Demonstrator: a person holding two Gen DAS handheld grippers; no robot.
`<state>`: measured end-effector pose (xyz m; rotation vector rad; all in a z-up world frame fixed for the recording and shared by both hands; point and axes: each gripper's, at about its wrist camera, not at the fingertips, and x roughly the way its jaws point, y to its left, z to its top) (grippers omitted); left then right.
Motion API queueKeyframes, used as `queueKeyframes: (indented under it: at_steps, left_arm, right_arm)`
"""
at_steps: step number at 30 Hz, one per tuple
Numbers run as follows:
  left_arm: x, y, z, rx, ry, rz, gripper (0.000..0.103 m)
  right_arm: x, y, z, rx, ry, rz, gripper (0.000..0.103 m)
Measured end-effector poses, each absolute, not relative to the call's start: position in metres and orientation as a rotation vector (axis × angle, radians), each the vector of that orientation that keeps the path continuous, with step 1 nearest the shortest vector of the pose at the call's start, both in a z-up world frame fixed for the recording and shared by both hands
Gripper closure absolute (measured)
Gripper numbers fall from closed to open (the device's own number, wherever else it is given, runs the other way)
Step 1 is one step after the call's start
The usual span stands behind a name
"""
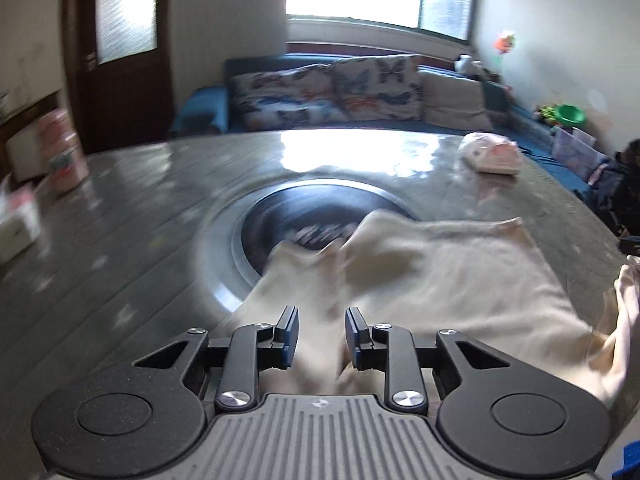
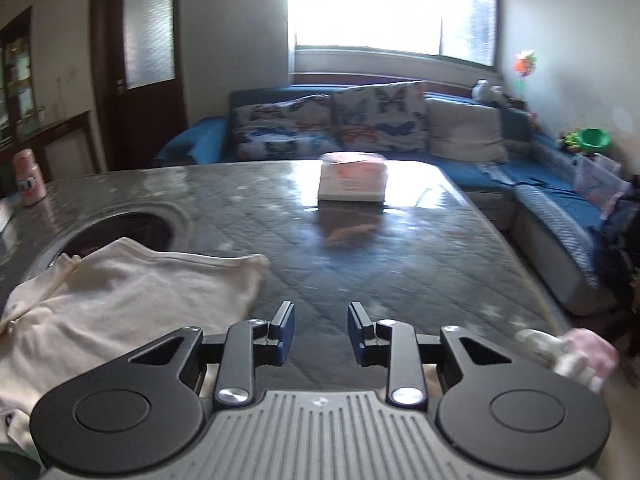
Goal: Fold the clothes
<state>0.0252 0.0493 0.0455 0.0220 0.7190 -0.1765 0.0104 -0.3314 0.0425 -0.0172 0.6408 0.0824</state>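
Note:
A cream garment (image 1: 448, 280) lies spread on the grey table (image 1: 120, 248), partly over a round dark inset (image 1: 312, 216). My left gripper (image 1: 322, 330) is open and hovers low over the garment's near edge, with cloth showing between its fingers but not pinched. In the right wrist view the same cream garment (image 2: 132, 300) lies at the left. My right gripper (image 2: 321, 326) is open above bare table (image 2: 380, 264), just right of the garment's edge. This left wrist view is motion-blurred.
A folded pink and white garment (image 2: 354, 182) lies at the table's far side; it shows as a pale bundle (image 1: 494, 154) in the left view. A pink bottle (image 2: 26, 178) stands at the far left edge. A blue sofa (image 2: 400, 128) with cushions runs behind and to the right.

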Motion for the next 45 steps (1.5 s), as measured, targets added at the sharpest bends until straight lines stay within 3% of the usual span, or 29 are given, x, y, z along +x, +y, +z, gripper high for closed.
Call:
queueKeyframes:
  at_steps: [6, 11, 16, 20, 23, 26, 37, 45]
  left_arm:
    - [0.084, 0.018, 0.032, 0.067, 0.719, -0.24, 0.073]
    - [0.113, 0.008, 0.02, 0.105, 0.721, -0.253, 0.059]
    - [0.14, 0.003, 0.006, 0.126, 0.736, -0.258, 0.058]
    - [0.152, 0.007, -0.005, 0.088, 0.773, -0.276, 0.063]
    - [0.154, 0.006, -0.01, 0.081, 0.778, -0.305, 0.085]
    - [0.15, 0.004, -0.01, 0.085, 0.759, -0.327, 0.097]
    - [0.082, -0.032, 0.004, 0.173, 0.669, -0.564, 0.098]
    - [0.065, -0.03, 0.019, 0.159, 0.59, -0.626, 0.09]
  right_arm:
    - [0.045, -0.306, 0.032, -0.022, 0.668, 0.161, 0.064]
    - [0.072, -0.295, 0.02, -0.016, 0.699, 0.191, 0.058]
    - [0.094, -0.29, 0.009, -0.018, 0.724, 0.191, 0.053]
    - [0.108, -0.288, 0.001, -0.019, 0.743, 0.189, 0.053]
    - [0.118, -0.287, -0.004, -0.022, 0.757, 0.186, 0.053]
    - [0.125, -0.286, -0.008, -0.02, 0.768, 0.184, 0.053]
    - [0.136, -0.284, -0.02, 0.001, 0.794, 0.173, 0.053]
    - [0.135, -0.283, -0.019, -0.005, 0.791, 0.174, 0.053]
